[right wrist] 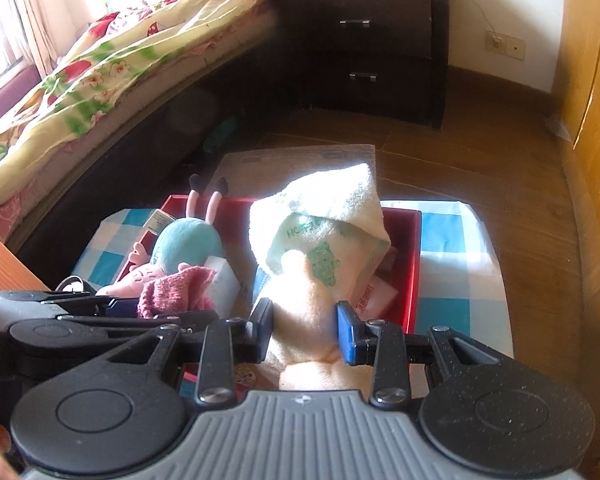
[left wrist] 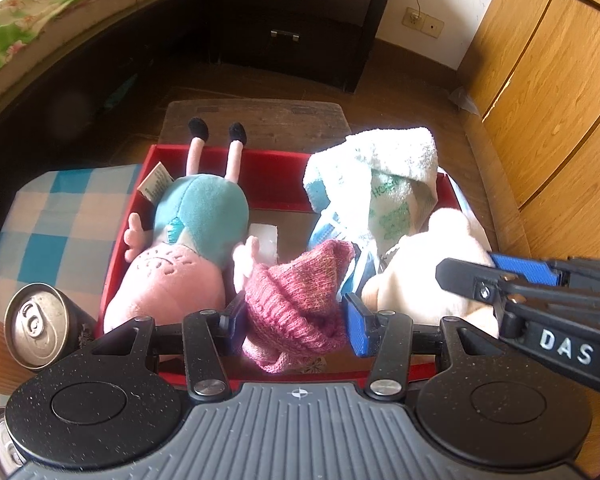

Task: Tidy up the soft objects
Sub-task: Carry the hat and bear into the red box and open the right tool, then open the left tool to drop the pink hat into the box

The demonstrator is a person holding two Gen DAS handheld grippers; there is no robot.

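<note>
A red box [left wrist: 260,156] [right wrist: 414,264] holds a pink pig plush in a teal dress [left wrist: 188,240] [right wrist: 184,240], lying head toward me. Beside it in the box stands a white towel with green print [left wrist: 380,160] [right wrist: 332,208]. My left gripper [left wrist: 296,324] [right wrist: 140,306] is shut on a pink knitted piece [left wrist: 300,292] [right wrist: 176,286] over the box's near side. My right gripper [right wrist: 305,326] [left wrist: 468,266] is shut on a cream fluffy cloth [right wrist: 304,308] [left wrist: 432,272] at the box's near right, against the white towel.
The box sits on a blue-and-white checked cloth [left wrist: 60,216] [right wrist: 452,264] on the wooden floor. A drink can [left wrist: 36,328] stands left of the box. A bed [right wrist: 100,60] runs along the left; beyond are a dark nightstand [left wrist: 300,12] and, right, a wooden wardrobe [left wrist: 540,100].
</note>
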